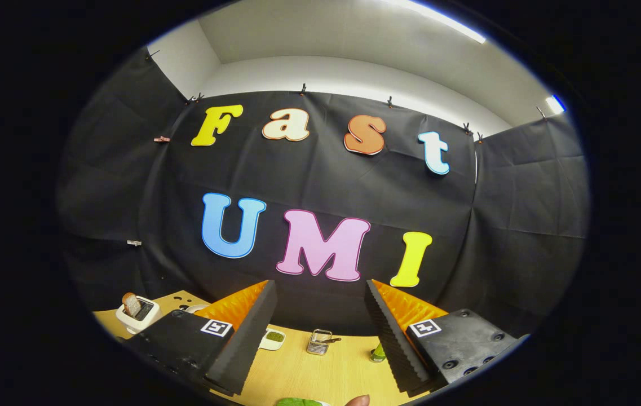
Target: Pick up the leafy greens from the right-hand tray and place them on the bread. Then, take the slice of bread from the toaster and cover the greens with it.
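Observation:
My gripper (320,330) is held high above the wooden table (297,375), open, with nothing between its fingers. A white toaster (138,313) stands far off beyond the left finger, and a slice of bread (131,304) sticks up out of its slot. Close under the fingers, a bit of leafy greens (297,402) peeks in, with a person's fingertip (358,401) right beside it. The plate edge (196,308) behind the left finger is mostly hidden.
A small white dish of green stuff (273,338) lies past the left finger. A little wire basket (320,341) sits between the fingers, farther away. A green bottle-like object (378,353) stands by the right finger. The black cloth wall closes the back.

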A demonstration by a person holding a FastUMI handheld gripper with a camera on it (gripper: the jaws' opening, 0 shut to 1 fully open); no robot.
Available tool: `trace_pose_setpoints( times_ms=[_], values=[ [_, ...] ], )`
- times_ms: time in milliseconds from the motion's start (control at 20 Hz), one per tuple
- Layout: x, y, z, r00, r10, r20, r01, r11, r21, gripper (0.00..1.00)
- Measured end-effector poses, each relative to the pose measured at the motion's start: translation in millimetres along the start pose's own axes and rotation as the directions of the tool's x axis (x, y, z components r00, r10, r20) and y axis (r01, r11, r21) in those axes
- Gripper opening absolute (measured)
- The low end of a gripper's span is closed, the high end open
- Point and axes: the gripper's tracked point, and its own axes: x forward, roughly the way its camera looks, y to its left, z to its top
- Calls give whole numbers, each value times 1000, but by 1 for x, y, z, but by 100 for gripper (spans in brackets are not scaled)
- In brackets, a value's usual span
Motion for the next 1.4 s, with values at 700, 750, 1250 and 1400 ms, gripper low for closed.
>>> trace_pose_setpoints(
  times_ms=[700, 750, 1250, 1400],
  values=[
    [-39, 26, -152, 925, 265, -273, -269, 963, 22, 97],
    [-46, 26, -179, 905, 284, -318, -290, 957, 30, 97],
    [-90, 37, -386, 640, 383, -666, -419, 901, 115, 85],
    [-99, 41, -431, 554, 387, -737, -424, 893, 150, 84]
  ],
)
